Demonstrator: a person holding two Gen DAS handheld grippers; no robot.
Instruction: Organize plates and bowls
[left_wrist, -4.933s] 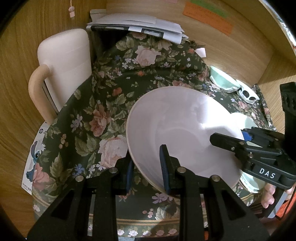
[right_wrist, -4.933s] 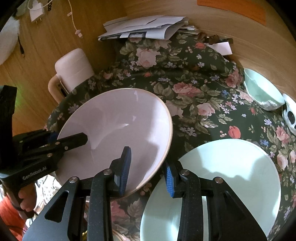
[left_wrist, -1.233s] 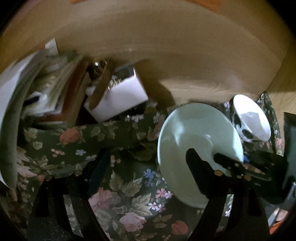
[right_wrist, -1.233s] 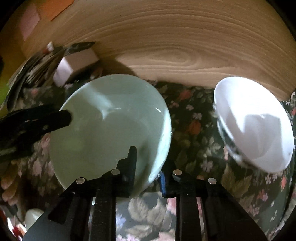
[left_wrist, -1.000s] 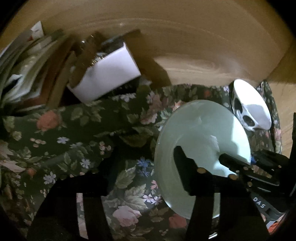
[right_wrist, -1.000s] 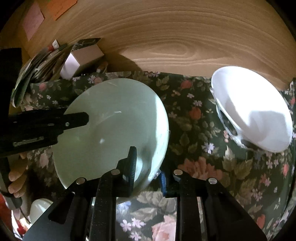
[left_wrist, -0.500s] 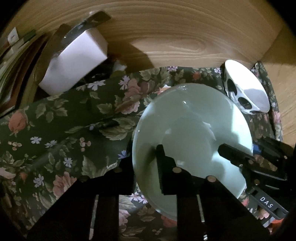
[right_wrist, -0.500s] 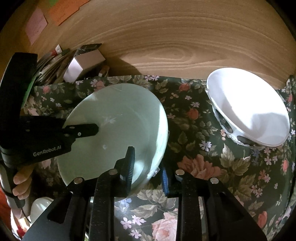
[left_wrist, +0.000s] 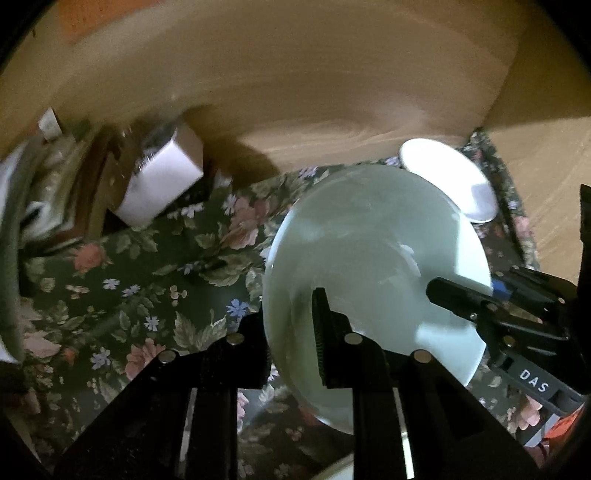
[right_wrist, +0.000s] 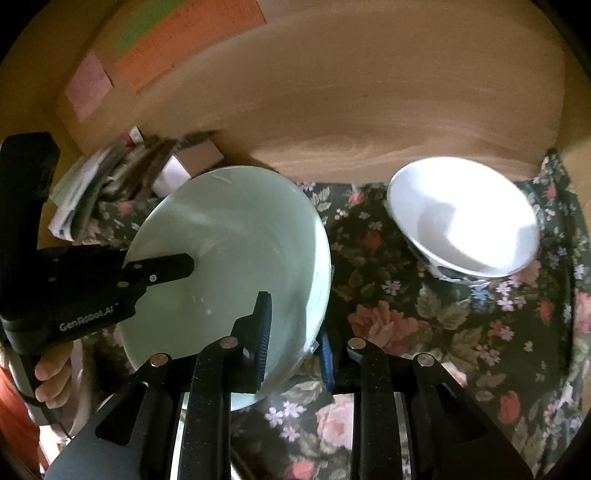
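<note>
A pale green bowl (left_wrist: 369, 258) is held above the floral tablecloth (left_wrist: 147, 295) by both grippers. My left gripper (left_wrist: 290, 332) is shut on its left rim. My right gripper (right_wrist: 295, 332) is shut on its right rim; the bowl also shows in the right wrist view (right_wrist: 229, 266). The right gripper shows at the bowl's far edge in the left wrist view (left_wrist: 461, 295), and the left gripper in the right wrist view (right_wrist: 159, 273). A white bowl with a dark pattern outside (right_wrist: 465, 221) stands on the cloth to the right, near the wall; it also shows in the left wrist view (left_wrist: 447, 177).
A wooden wall (right_wrist: 369, 92) runs close behind the table with coloured notes (right_wrist: 184, 29) on it. A white box (left_wrist: 162, 184) and a stack of papers (left_wrist: 37, 192) stand at the back left. Another rim shows at the left wrist view's bottom edge (left_wrist: 340, 472).
Both grippers have lifted the green bowl off the cloth and tilted back; the wall fills more of both views. Earlier I held a large white plate.
</note>
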